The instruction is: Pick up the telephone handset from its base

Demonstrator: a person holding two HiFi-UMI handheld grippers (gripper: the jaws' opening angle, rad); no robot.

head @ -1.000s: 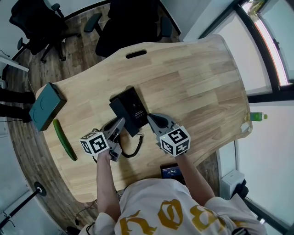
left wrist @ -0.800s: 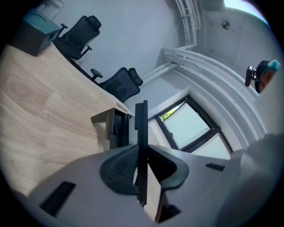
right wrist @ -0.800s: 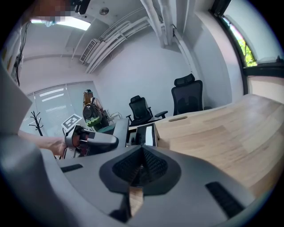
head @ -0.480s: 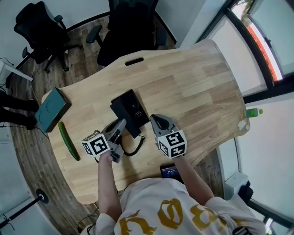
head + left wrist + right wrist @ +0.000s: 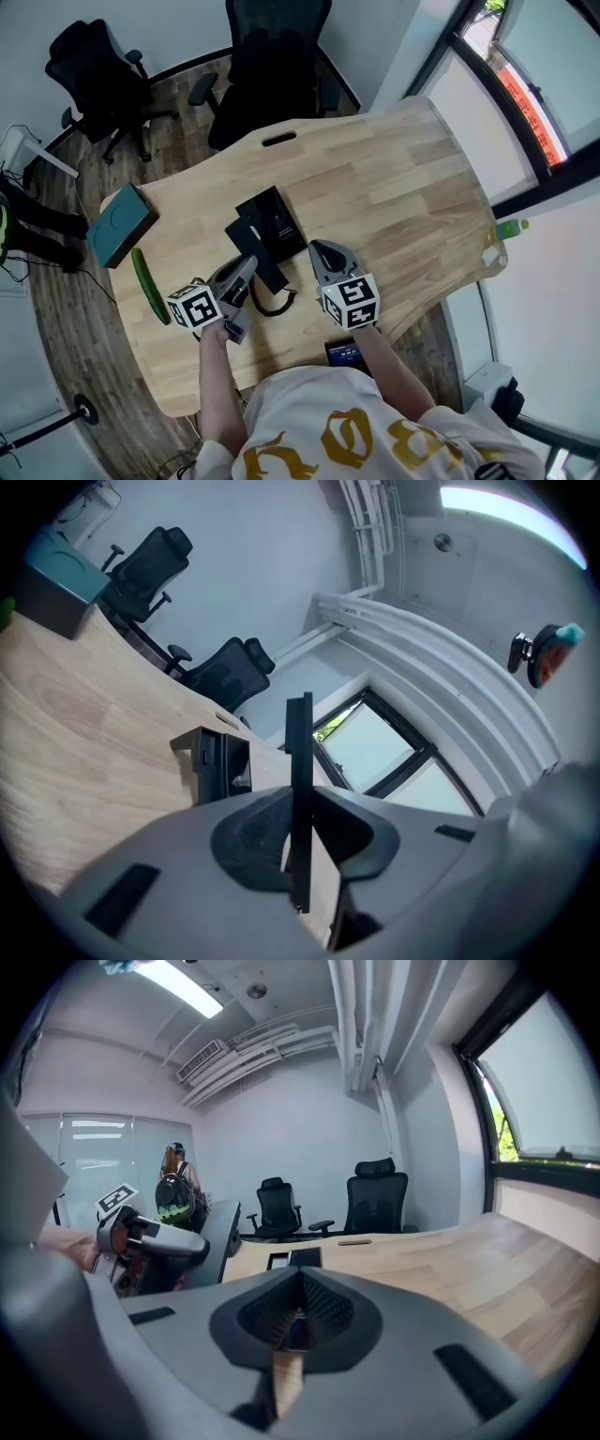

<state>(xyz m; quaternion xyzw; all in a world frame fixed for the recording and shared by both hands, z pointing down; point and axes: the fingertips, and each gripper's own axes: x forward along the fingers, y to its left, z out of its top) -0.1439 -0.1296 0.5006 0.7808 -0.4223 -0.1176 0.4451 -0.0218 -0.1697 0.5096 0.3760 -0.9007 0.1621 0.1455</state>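
The black telephone base (image 5: 279, 217) lies mid-table. The black handset (image 5: 255, 251) is off it and hangs just in front of its near left edge. My left gripper (image 5: 244, 267) is shut on the handset. In the left gripper view the handset (image 5: 300, 761) stands edge-on between the jaws, with the base (image 5: 214, 761) beyond on the wood. A coiled cord (image 5: 272, 303) trails under the handset. My right gripper (image 5: 321, 251) hovers shut and empty to the right of the base. From the right gripper view the base (image 5: 295, 1258) lies ahead and the left gripper (image 5: 141, 1232) is at the left.
A green cucumber (image 5: 148, 284) and a teal box (image 5: 120, 225) lie at the table's left end. A small dark device (image 5: 345, 352) sits at the near edge. Two black office chairs (image 5: 277, 56) stand behind the table. A window runs along the right.
Both grippers have risen over the table. The left one has carried the handset up with it, a little clear of the base.
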